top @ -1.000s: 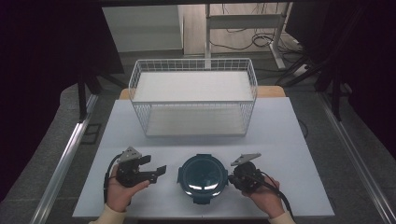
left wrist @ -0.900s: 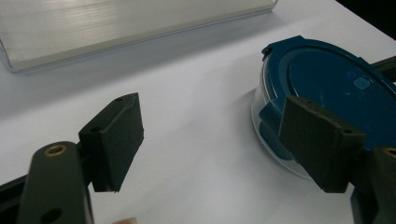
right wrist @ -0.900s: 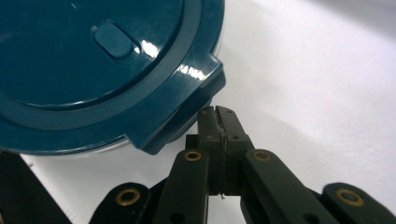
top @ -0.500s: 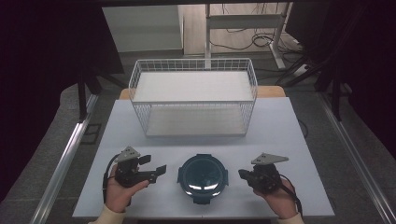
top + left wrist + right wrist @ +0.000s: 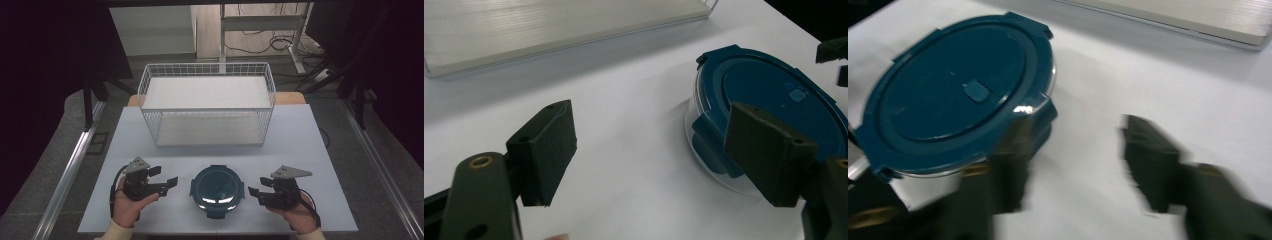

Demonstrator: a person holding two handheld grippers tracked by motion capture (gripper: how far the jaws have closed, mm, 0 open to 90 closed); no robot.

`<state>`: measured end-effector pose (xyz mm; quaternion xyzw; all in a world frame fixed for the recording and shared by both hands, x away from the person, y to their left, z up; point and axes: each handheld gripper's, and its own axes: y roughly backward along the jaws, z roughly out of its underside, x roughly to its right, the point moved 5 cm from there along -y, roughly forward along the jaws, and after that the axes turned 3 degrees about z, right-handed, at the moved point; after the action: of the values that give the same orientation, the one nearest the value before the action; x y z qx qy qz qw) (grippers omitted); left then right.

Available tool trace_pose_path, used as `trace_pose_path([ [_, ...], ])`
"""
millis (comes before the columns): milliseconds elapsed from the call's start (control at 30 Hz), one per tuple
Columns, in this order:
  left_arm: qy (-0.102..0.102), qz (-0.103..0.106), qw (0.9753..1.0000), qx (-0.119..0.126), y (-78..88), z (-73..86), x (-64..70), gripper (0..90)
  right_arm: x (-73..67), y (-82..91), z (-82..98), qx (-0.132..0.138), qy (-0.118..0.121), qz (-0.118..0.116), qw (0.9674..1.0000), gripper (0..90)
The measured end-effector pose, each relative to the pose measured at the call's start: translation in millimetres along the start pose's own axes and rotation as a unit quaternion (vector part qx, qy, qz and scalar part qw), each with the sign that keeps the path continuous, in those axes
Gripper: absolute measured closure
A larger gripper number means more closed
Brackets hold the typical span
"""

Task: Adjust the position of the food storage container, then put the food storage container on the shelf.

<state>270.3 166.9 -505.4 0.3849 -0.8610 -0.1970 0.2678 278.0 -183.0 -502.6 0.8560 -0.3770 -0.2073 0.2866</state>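
1. No text, label, brand, number or sign can be read anywhere in these views.
2. The blue lid [image 5: 217, 186] of the container bears a small raised tab, without lettering.

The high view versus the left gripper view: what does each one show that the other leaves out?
The high view alone takes in the whole white wire basket, the right tool and the floor. The left gripper view alone gives a close look at the left tool with its black pads apart and nothing between them. Both share the round blue-lidded container on the white table.
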Motion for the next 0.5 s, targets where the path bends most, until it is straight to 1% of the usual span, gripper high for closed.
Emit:
trace_pose_path([
  [33, -0.001, 0.002, 1.0, -0.002, -0.5, 0.2, 1.0, 20.6, -0.3, 0.6, -0.3, 0.003, -0.008, -0.003, 1.0, 27.5],
  [67, -0.001, 0.002, 1.0, -0.002, -0.5, 0.2, 1.0, 20.4, -0.3, 0.6, -0.3, 0.003, -0.008, -0.003, 1.0, 27.5],
  [167, -0.003, 0.004, 1.0, -0.005, -1.7, -0.2, 3.3, 19.6, -0.8, 0.2, -0.4, 0.0, -0.02, -0.002, 0.9998, 22.2],
  [200, -0.003, 0.001, 1.0, -0.005, -2.3, -0.6, 3.8, 18.5, -1.0, -0.2, -0.5, -0.001, -0.024, -0.001, 0.9997, 20.0],
  [233, -0.002, -0.003, 1.0, -0.008, -3.5, -0.9, 4.7, 16.6, -2.0, -1.2, -0.3, -0.005, -0.032, -0.004, 0.9995, 17.5],
  [267, -0.002, -0.003, 1.0, -0.008, -3.5, -0.9, 4.7, 15.7, -2.0, -1.2, -0.3, -0.005, -0.032, -0.004, 0.9995, 17.5],
  [300, 0.001, -0.003, 0.9999, -0.011, -4.5, -0.8, 5.2, 15.2, -3.5, -3.9, 0.6, -0.015, -0.039, -0.013, 0.999, 14.6],
  [333, 0.001, -0.003, 0.9999, -0.011, -4.5, -0.8, 5.2, 14.9, -3.5, -3.9, 0.6, -0.015, -0.039, -0.013, 0.999, 14.6],
  [400, 0.01, 0.002, 0.9999, -0.013, -5.4, -0.3, 5.7, 14.6, -5.0, -6.8, 1.9, -0.022, -0.046, -0.02, 0.9985, 13.7],
  [433, 0.024, 0.015, 0.9995, -0.015, -6.6, 0.2, 7.1, 13.8, -6.9, -9.5, 2.6, -0.027, -0.052, -0.026, 0.9979, 12.7],
  [467, 0.032, 0.024, 0.999, -0.018, -7.7, 0.7, 8.2, 13.5, -7.7, -10.1, 2.5, -0.029, -0.055, -0.028, 0.9977, 12.5],
  [500, 0.032, 0.024, 0.999, -0.018, -7.7, 0.7, 8.2, 13.2, -7.7, -10.1, 2.5, -0.029, -0.055, -0.028, 0.9977, 12.5],
])
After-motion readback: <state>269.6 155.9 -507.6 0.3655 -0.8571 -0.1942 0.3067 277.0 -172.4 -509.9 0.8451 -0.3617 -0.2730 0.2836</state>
